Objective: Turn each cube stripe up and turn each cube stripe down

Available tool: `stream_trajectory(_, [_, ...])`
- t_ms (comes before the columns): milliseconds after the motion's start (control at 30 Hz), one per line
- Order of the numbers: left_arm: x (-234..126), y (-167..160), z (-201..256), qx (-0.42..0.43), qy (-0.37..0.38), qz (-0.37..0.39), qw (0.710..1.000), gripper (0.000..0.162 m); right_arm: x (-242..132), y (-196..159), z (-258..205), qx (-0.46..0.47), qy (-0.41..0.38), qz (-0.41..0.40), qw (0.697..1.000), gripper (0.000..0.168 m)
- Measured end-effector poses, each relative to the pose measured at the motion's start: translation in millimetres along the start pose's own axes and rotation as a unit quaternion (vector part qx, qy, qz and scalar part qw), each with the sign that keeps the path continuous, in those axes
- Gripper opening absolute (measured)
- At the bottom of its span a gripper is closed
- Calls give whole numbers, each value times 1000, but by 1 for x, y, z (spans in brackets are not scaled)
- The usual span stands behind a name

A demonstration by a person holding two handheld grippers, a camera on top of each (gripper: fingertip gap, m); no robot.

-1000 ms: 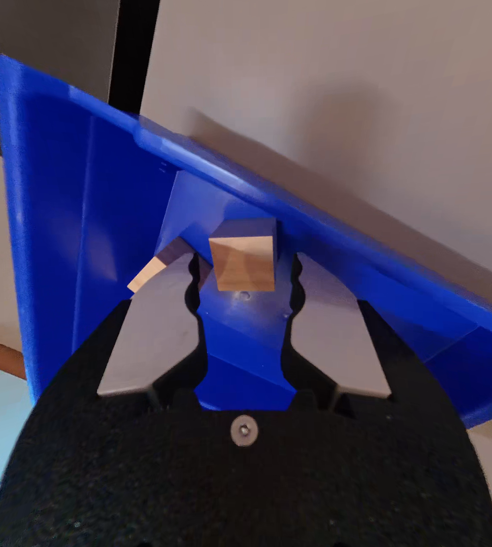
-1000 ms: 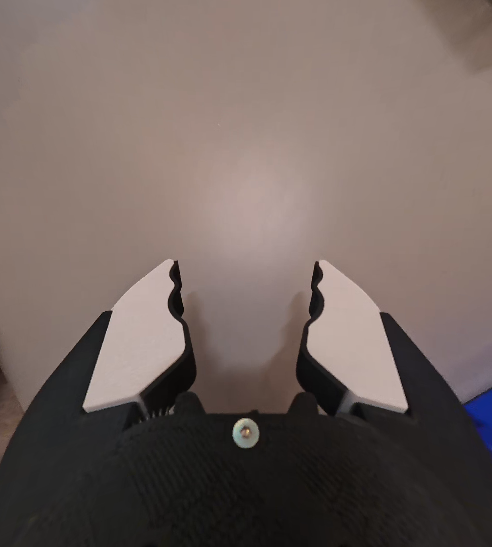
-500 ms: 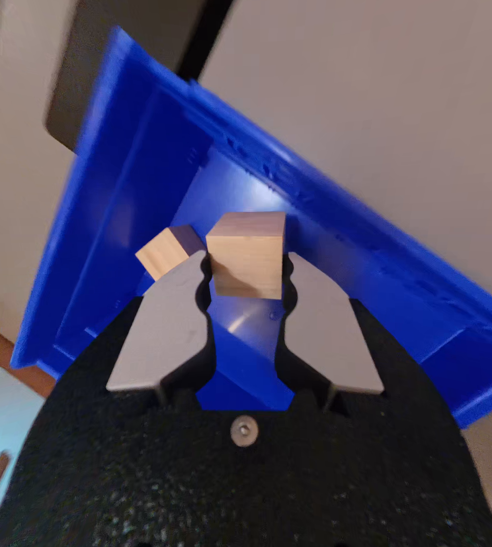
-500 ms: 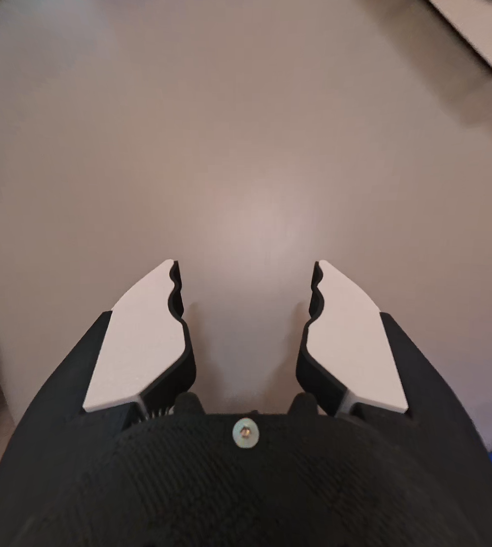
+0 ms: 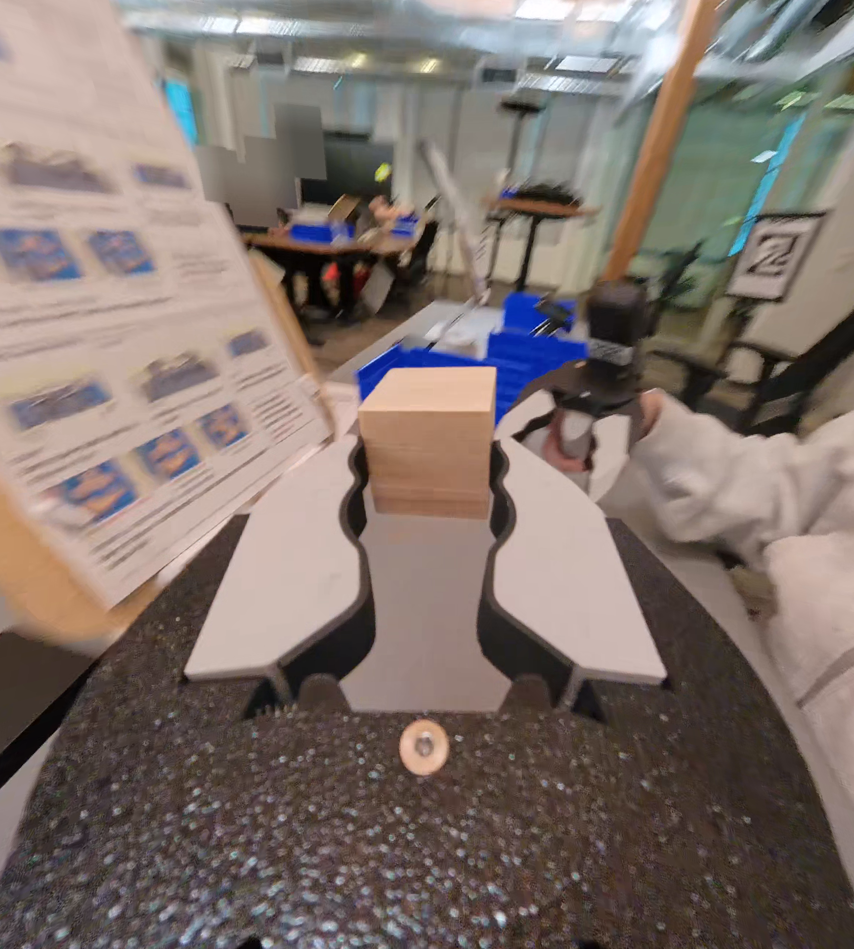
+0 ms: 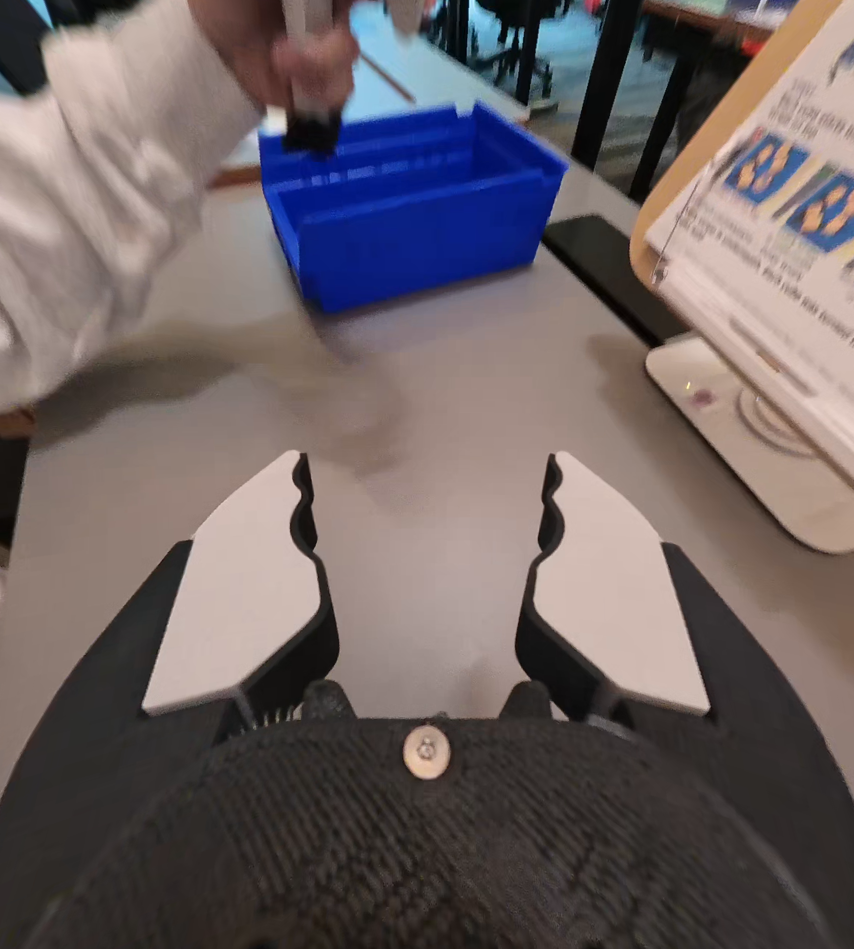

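Note:
My left gripper (image 5: 427, 454) is shut on a plain wooden cube (image 5: 427, 447) and holds it up in the air, level with the room. The faces I see show no stripe. In the right wrist view the left gripper (image 6: 312, 136) is a blurred dark shape above the blue bin (image 6: 414, 226), and the cube is hidden there. My right gripper (image 6: 427, 480) is open and empty, low over the grey table (image 6: 414, 369). It also shows in the left wrist view (image 5: 576, 411), held by a hand in a white sleeve.
An instruction board on a white stand (image 6: 774, 257) is at the table's right side and fills the left of the left wrist view (image 5: 106, 334). A flat black object (image 6: 584, 241) lies beside the bin. More blue bins (image 5: 533, 354) sit behind the cube.
My left gripper shut on the cube, lifted it out of the blue bin and tilted up to face the room. My right gripper tilted up from the table and stayed open.

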State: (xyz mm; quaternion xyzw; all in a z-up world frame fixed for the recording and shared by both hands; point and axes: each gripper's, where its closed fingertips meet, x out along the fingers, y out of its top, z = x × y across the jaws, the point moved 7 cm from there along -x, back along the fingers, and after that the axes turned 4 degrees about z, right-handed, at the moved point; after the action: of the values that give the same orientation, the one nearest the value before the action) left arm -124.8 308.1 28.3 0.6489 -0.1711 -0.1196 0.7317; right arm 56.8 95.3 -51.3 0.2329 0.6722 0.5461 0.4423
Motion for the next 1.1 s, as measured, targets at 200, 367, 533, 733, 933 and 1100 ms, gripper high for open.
stream_trajectory(200, [80,-33,39,-24,-117,84,989,45,-4,44,-2,3,8,89,996,81])
stream_trajectory(367, [120,-51,55,-48,-163,135,976,45,-23,57,3,-1,-20,131,991,77])
stream_trajectory(533, [137,-64,63,-56,-181,164,968,45,-36,58,2,2,3,149,989,68])
stream_trajectory(733, [142,-74,66,-65,-187,186,962,45,-40,59,-1,-5,18,147,989,60])
stream_trajectory(933, [144,-76,66,-68,-189,188,961,45,-37,58,0,-15,23,135,991,53])
stream_trajectory(1100, [145,-78,66,-77,-195,194,958,45,-36,59,-3,-18,44,136,990,43])
